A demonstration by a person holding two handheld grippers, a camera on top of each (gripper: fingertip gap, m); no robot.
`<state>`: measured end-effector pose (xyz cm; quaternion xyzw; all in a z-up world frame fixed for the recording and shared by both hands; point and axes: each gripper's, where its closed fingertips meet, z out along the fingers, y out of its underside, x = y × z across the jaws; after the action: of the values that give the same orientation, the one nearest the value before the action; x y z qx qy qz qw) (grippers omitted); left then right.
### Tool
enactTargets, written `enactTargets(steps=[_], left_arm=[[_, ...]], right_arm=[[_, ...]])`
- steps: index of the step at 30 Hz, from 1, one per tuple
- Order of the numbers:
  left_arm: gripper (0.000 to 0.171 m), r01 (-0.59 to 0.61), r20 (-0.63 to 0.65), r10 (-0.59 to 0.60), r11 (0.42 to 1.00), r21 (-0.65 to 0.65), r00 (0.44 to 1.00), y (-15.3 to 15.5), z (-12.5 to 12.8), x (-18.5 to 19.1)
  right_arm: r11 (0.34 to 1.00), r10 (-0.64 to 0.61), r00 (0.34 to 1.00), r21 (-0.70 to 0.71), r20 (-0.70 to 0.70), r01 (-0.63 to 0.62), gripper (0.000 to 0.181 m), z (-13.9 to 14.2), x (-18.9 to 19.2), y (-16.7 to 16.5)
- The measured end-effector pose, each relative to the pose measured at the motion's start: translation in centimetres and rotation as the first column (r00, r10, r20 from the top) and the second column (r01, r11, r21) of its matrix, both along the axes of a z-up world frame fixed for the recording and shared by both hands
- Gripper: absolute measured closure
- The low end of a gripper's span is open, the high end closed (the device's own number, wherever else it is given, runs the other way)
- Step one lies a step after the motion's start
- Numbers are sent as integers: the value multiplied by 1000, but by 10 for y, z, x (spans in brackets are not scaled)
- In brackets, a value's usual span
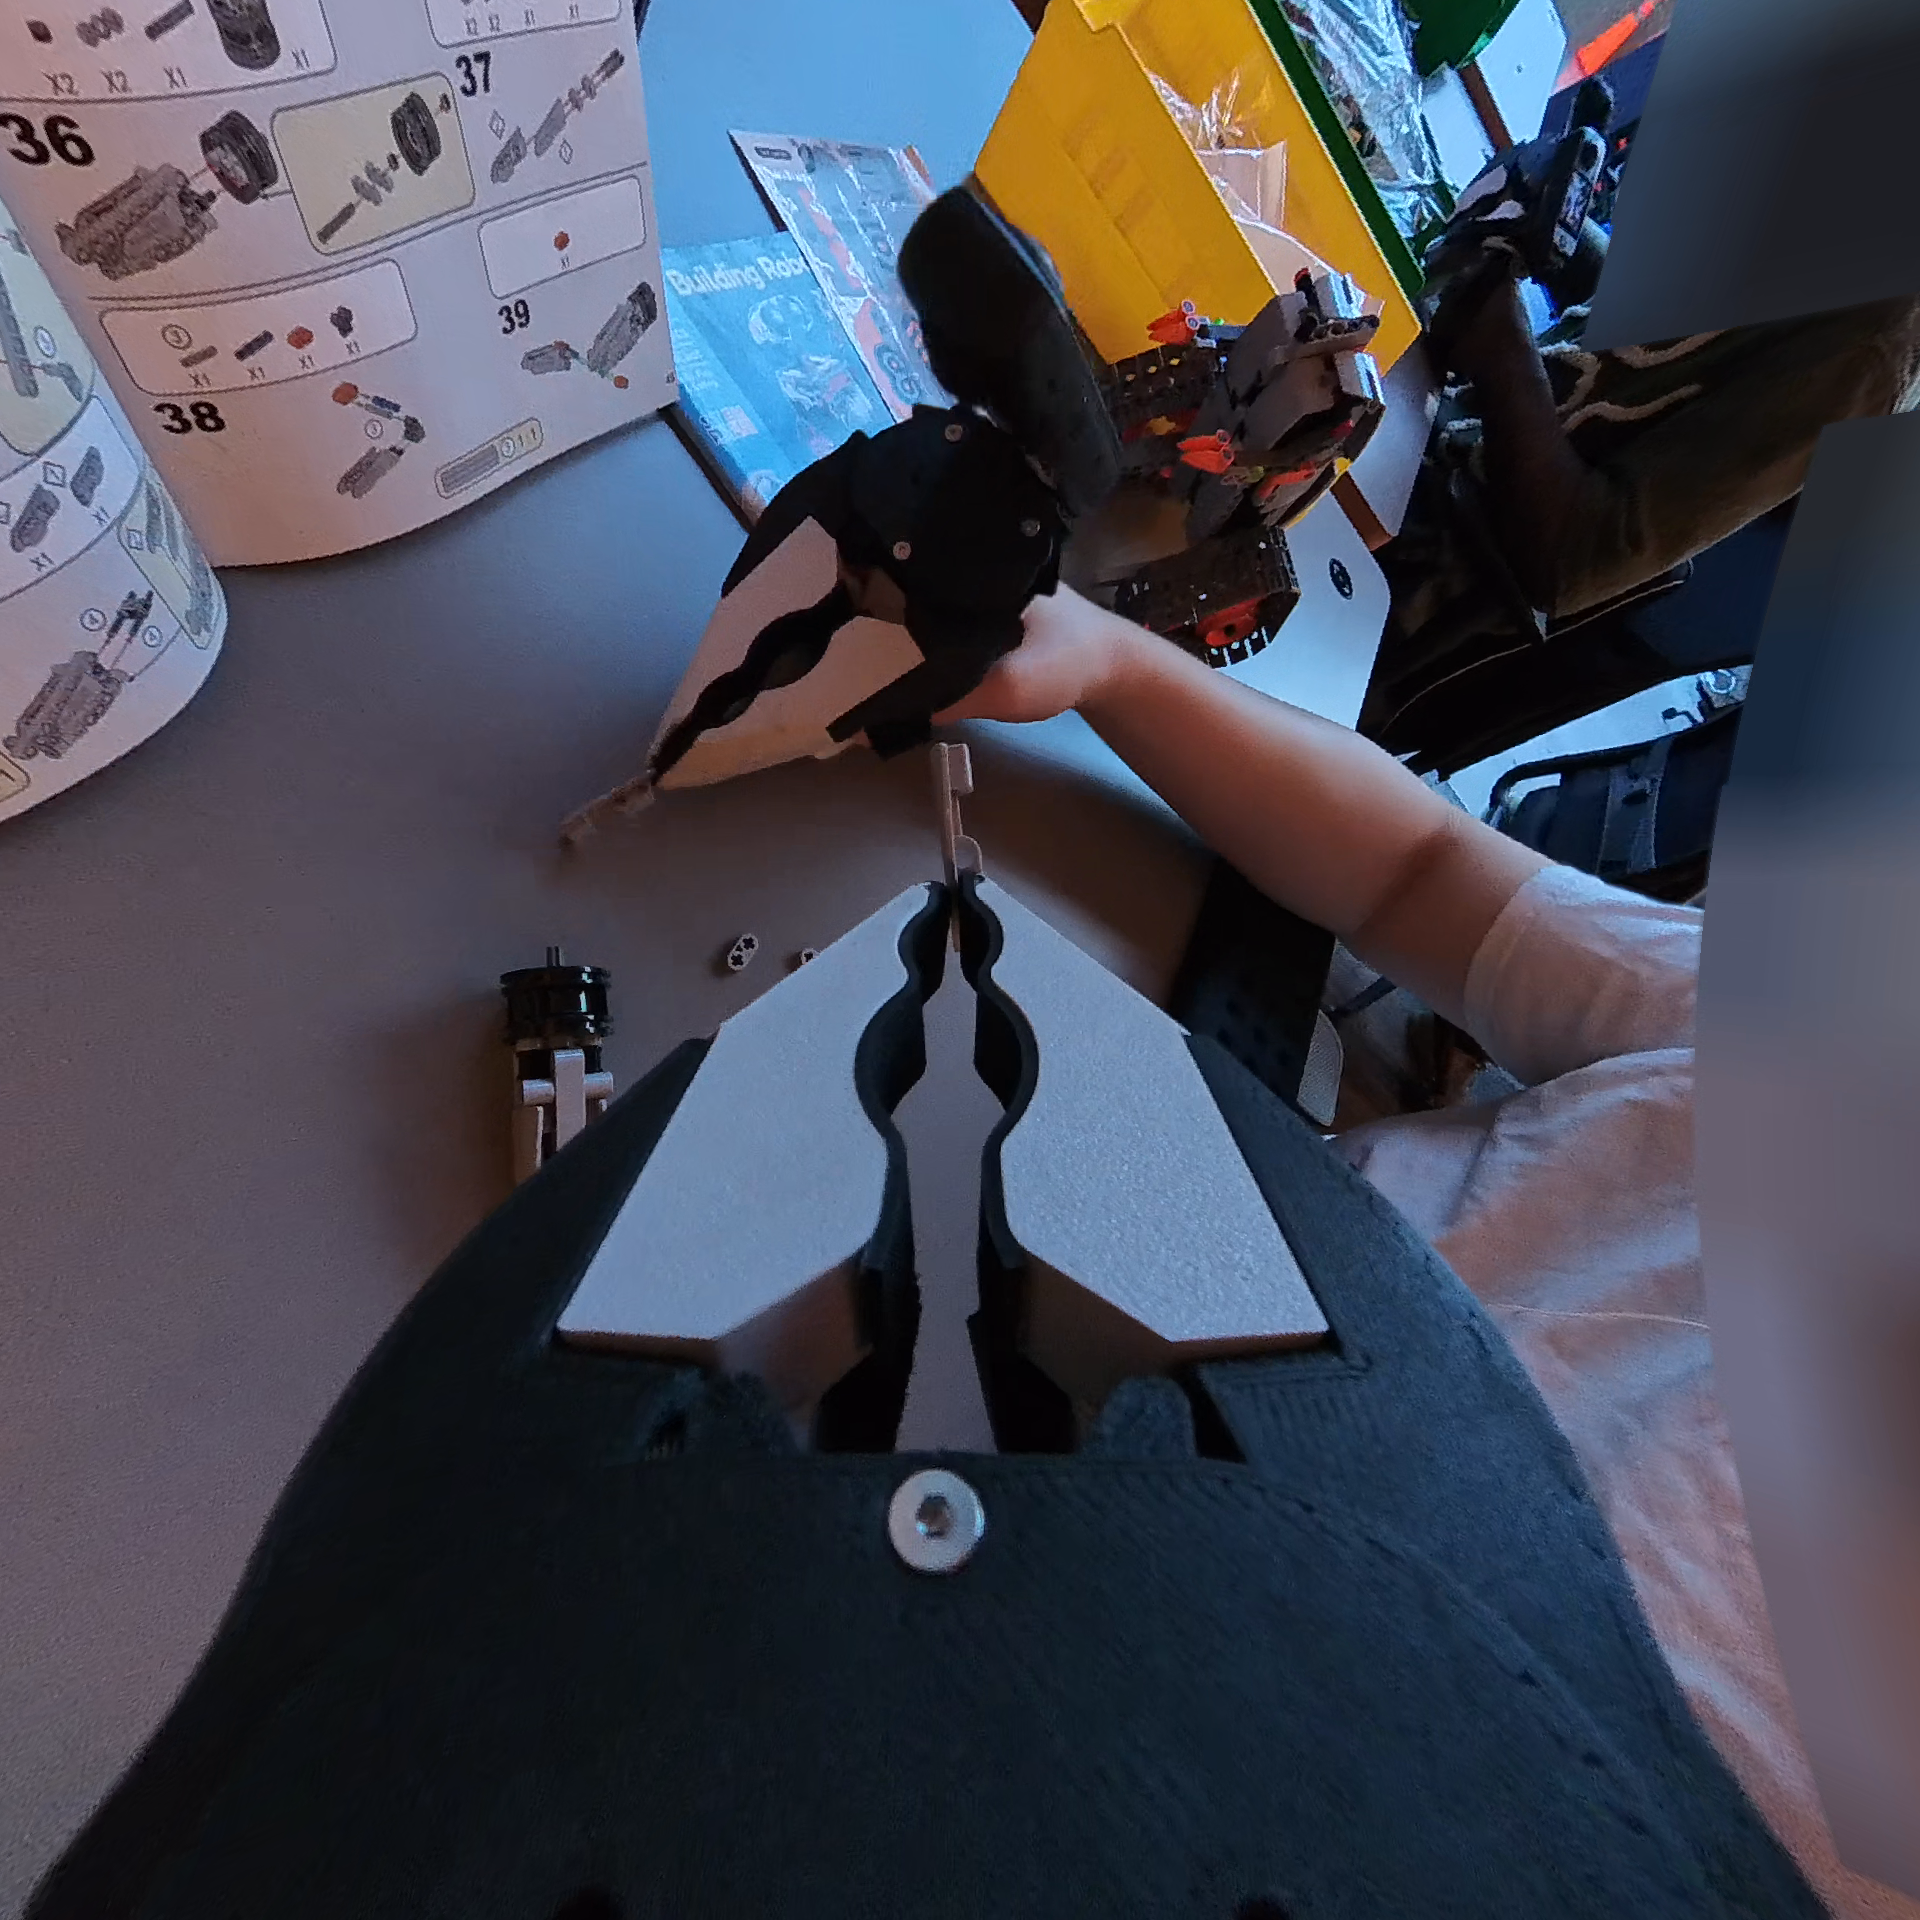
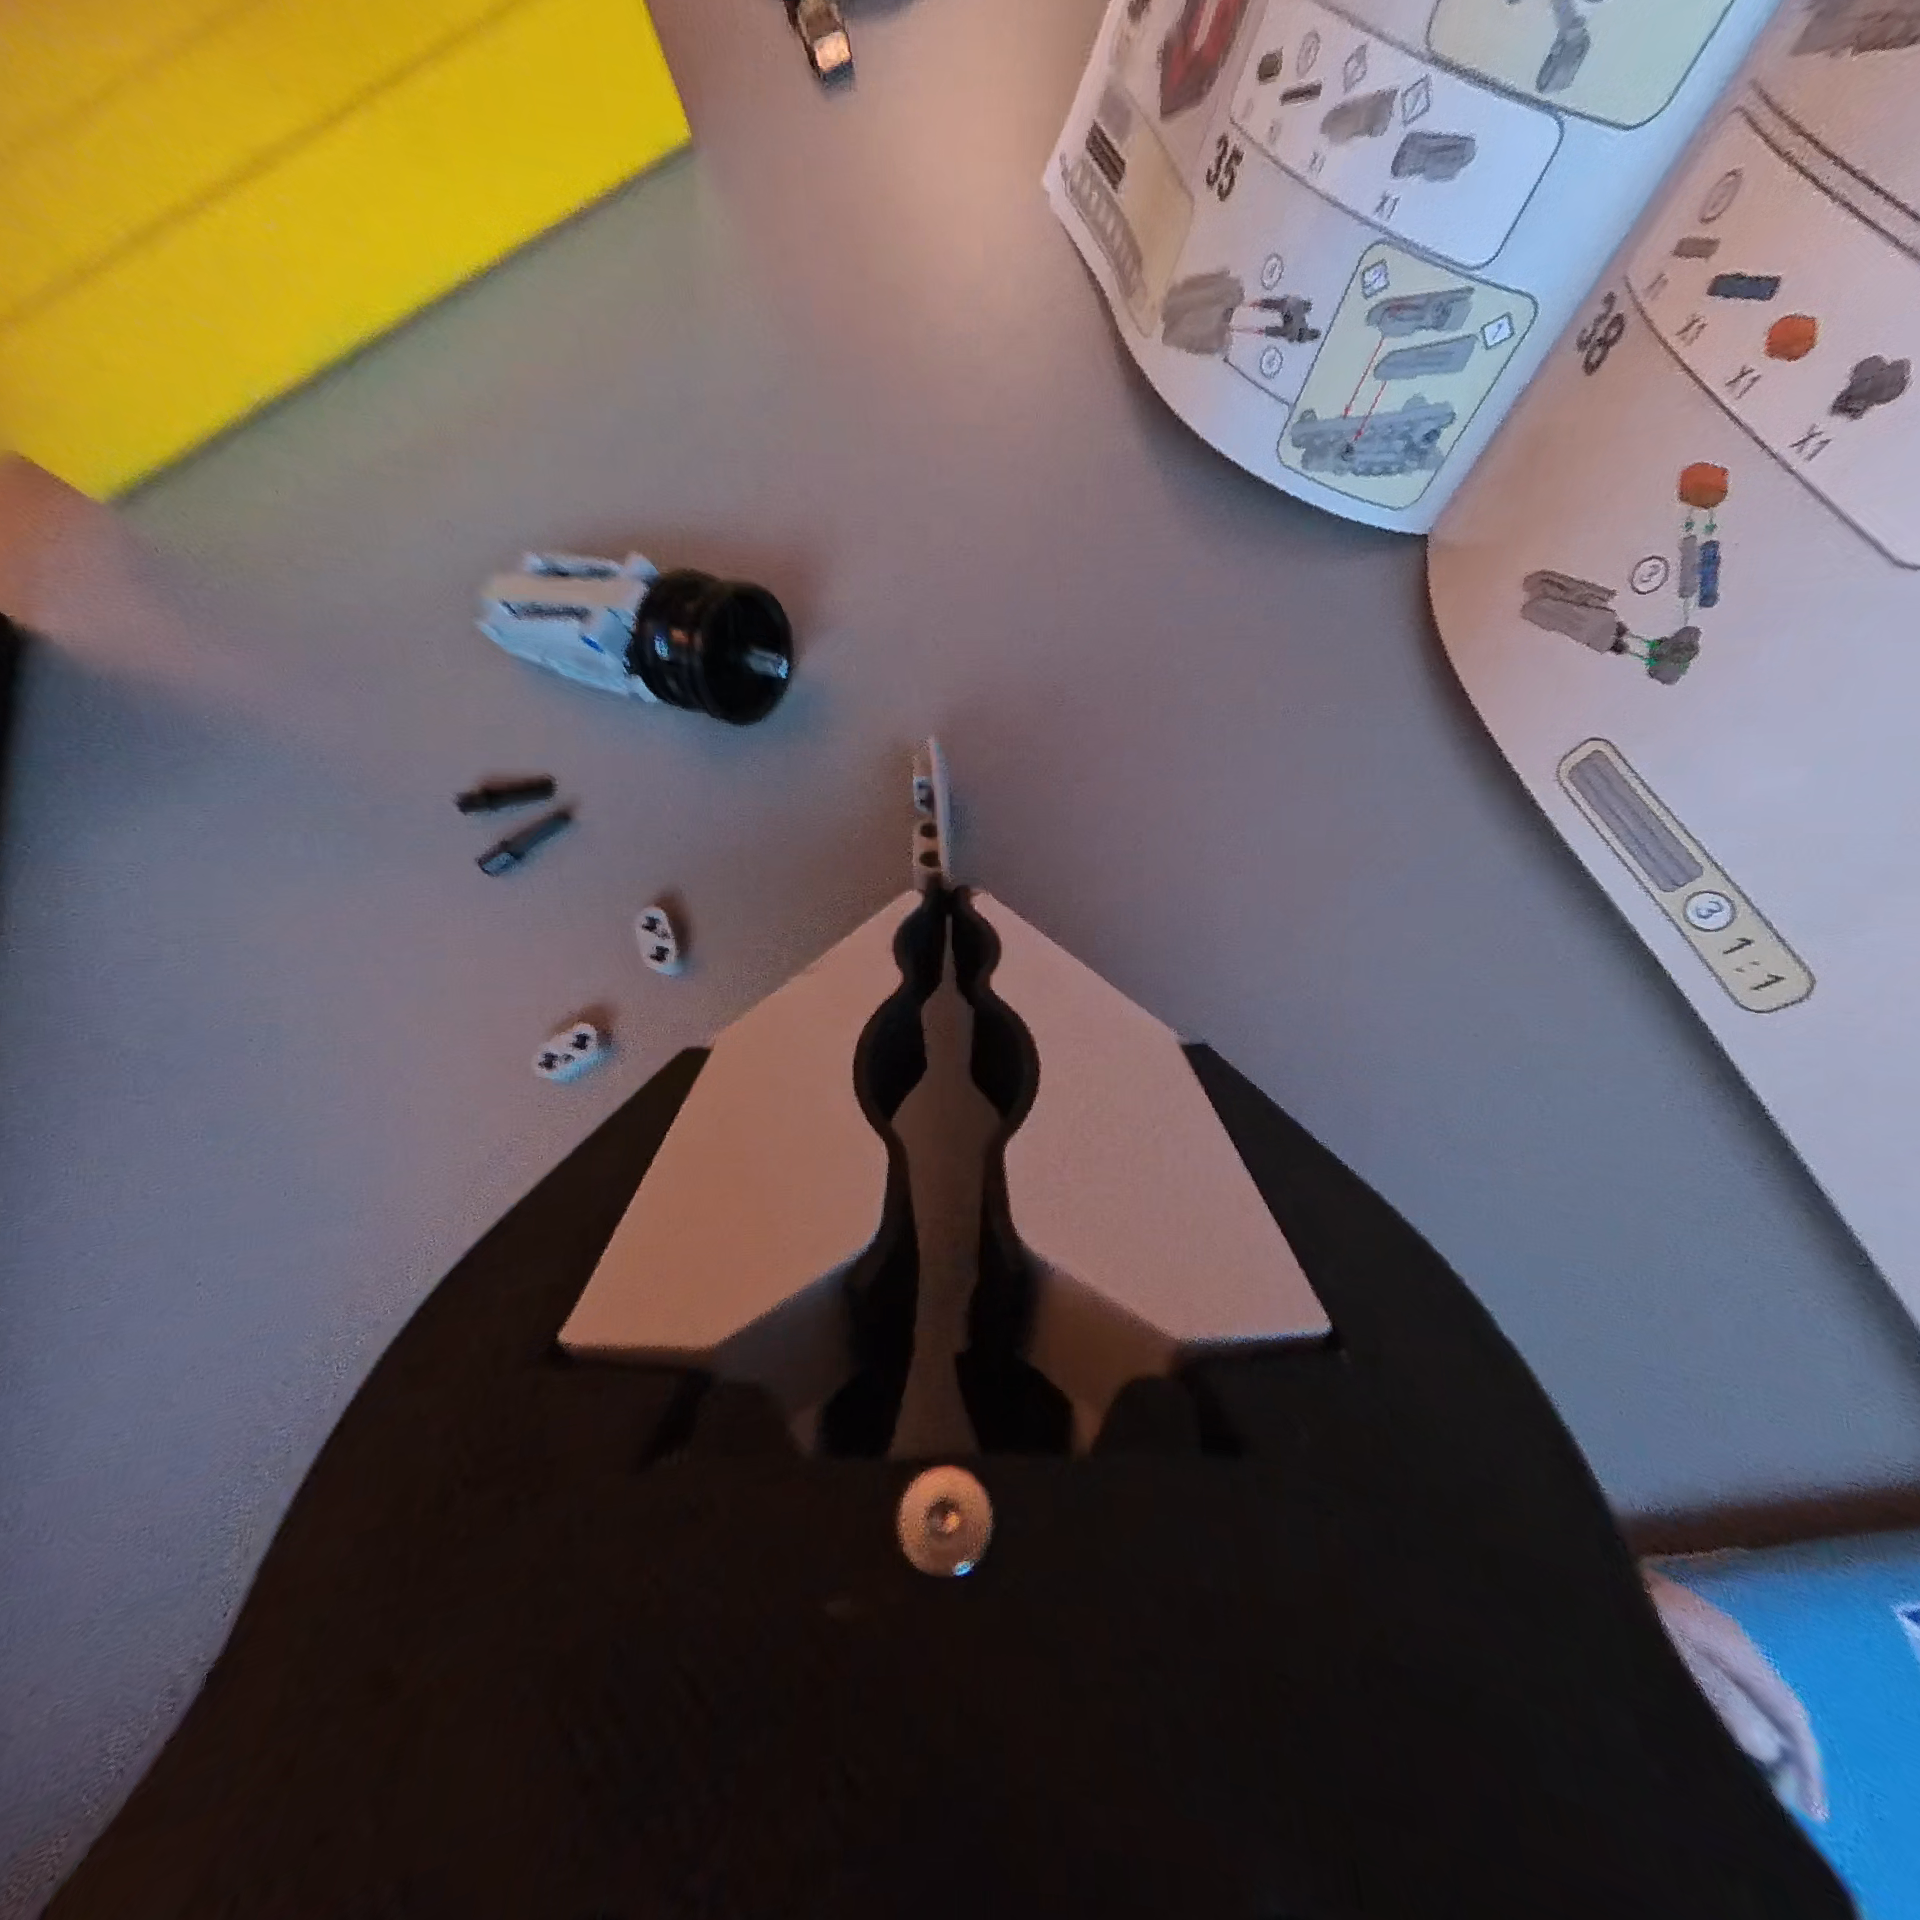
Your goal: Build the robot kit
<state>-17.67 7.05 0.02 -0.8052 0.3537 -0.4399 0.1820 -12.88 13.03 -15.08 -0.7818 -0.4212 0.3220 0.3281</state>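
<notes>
My left gripper [image 1: 954, 896] is shut on a thin light-grey beam [image 1: 954, 805] that sticks out past its tips, above the grey table [image 1: 312, 935]. My right gripper [image 2: 940, 899] is shut on a similar thin grey beam [image 2: 932, 821]. It also shows in the left wrist view [image 1: 662, 769], held by a hand, with its beam [image 1: 613, 808] close over the table. A black wheel hub on a grey-white block assembly [image 1: 556, 1023] lies left of my left gripper. The same assembly [image 2: 644, 634] lies ahead and left of my right gripper.
Two black pins [image 2: 514, 816] and two small white connectors [image 2: 660, 935] [image 2: 571, 1049] lie loose on the table. An open instruction booklet [image 1: 312, 260] [image 2: 1558, 312], a yellow box [image 1: 1164, 177] [image 2: 260, 208], a blue booklet [image 1: 774, 353] and a dark brick-built model [image 1: 1236, 436] stand around. A person's arm [image 1: 1299, 790] crosses at the right. Some 15 cm of space lies between my two pairs of fingers.
</notes>
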Motion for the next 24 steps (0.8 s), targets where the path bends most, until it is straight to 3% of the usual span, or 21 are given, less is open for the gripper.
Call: enactTargets(steps=[12, 16, 21, 24], left_arm=[[171, -15, -8, 15, 1000, -17, 1000, 4, -5, -6], [171, -16, -15, 16, 1000, -14, 1000, 3, -5, -5], [171, -21, -29, 20, 1000, -16, 999, 2, -8, -5], [171, -27, -41, 26, 999, -22, 999, 2, -12, -7]], right_arm=[[996, 71, 994, 52, 86, -76, 181, -8, -2, -4], [994, 62, 996, 85, 70, -68, 171, -4, -1, -4], [988, -55, 998, 147, 35, 50, 165, 11, 15, -13], [972, -140, 979, 210, 151, 107, 160, 10, 40, -33]])
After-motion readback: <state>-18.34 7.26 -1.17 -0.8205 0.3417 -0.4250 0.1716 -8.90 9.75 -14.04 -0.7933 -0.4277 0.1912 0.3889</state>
